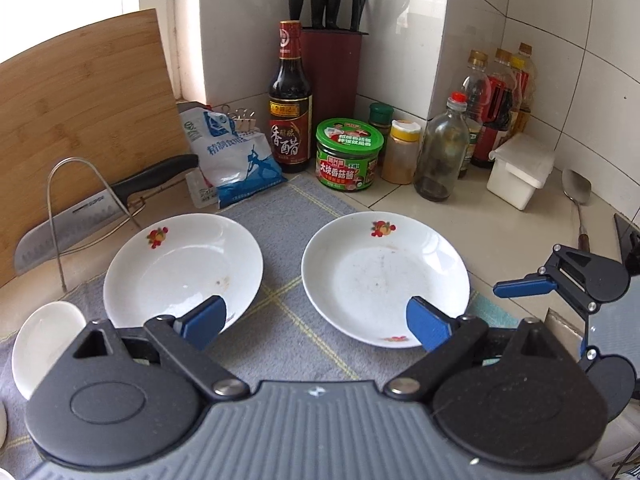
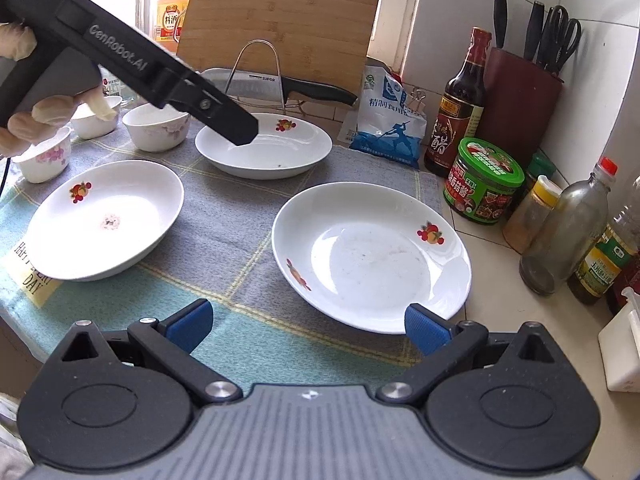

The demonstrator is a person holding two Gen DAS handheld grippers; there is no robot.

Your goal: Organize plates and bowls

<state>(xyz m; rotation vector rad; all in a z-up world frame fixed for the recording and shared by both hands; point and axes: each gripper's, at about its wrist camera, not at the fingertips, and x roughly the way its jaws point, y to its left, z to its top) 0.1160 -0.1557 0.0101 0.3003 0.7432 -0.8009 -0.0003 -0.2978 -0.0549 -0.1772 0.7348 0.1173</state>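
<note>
Three white plates with fruit prints lie on a grey checked cloth (image 2: 224, 216): one at the left (image 2: 104, 220), one at the back (image 2: 264, 146) and one at the near right (image 2: 372, 256). Three small white bowls (image 2: 156, 126) stand at the back left. My left gripper (image 1: 316, 320) is open and empty, above the gap between the back plate (image 1: 182, 272) and the right plate (image 1: 384, 276); in the right wrist view its fingertip (image 2: 240, 130) hangs over the back plate. My right gripper (image 2: 308, 324) is open and empty, short of the near right plate; one of its blue pads (image 1: 524, 286) shows beside that plate.
A cleaver (image 1: 100, 208) rests in a wire rack against a wooden cutting board (image 1: 80, 112). A salt bag (image 1: 236, 156), vinegar bottle (image 1: 290, 112), green-lidded jar (image 1: 348, 156), several bottles, a knife block (image 1: 332, 72), a white box (image 1: 520, 170) and a spoon (image 1: 578, 196) crowd the back and right.
</note>
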